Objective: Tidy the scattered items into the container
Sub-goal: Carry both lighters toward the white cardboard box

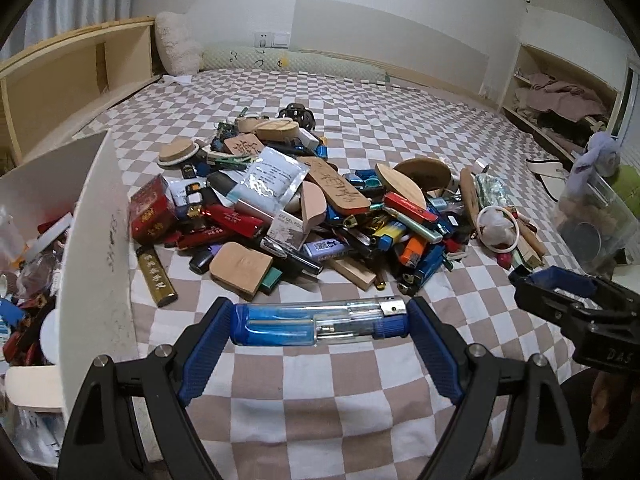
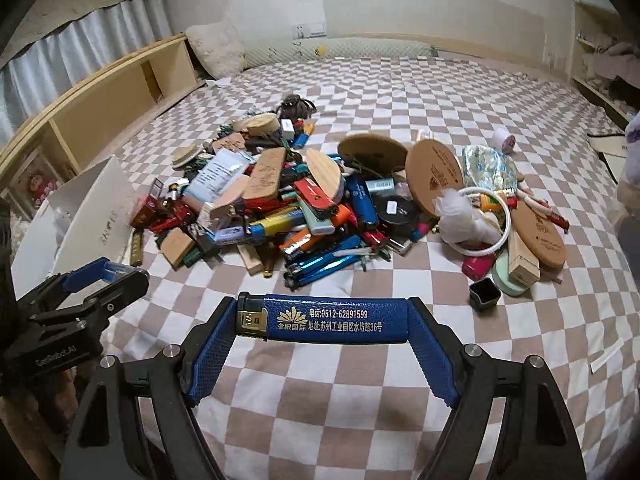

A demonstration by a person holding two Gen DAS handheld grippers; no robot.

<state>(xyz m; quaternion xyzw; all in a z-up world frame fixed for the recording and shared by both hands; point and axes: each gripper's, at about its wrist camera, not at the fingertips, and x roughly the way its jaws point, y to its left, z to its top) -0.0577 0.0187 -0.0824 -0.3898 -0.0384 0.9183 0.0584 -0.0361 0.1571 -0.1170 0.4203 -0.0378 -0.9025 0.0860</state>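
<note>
My left gripper [image 1: 320, 322] is shut on a clear blue lighter [image 1: 316, 323], held crosswise above the checkered bedsheet [image 1: 320, 392]. My right gripper [image 2: 322, 322] is shut on a dark blue printed lighter [image 2: 332, 322], also held crosswise. A big pile of scattered items [image 1: 304, 204], lighters, wooden pieces and packets, lies ahead on the bed; it also shows in the right wrist view [image 2: 320, 208]. The white container [image 1: 100, 216] stands to the left, partly filled; its wall shows in the right wrist view [image 2: 96, 216]. Each gripper shows in the other's view: right [image 1: 560, 284], left [image 2: 96, 276].
A wooden shelf headboard [image 1: 72, 68] runs along the left. Pillows [image 1: 176, 48] lie at the far end. A clear plastic bin [image 1: 596, 224] with a plush toy sits at right. A small black cup [image 2: 485, 294] and round cork discs [image 2: 434, 176] lie right of the pile.
</note>
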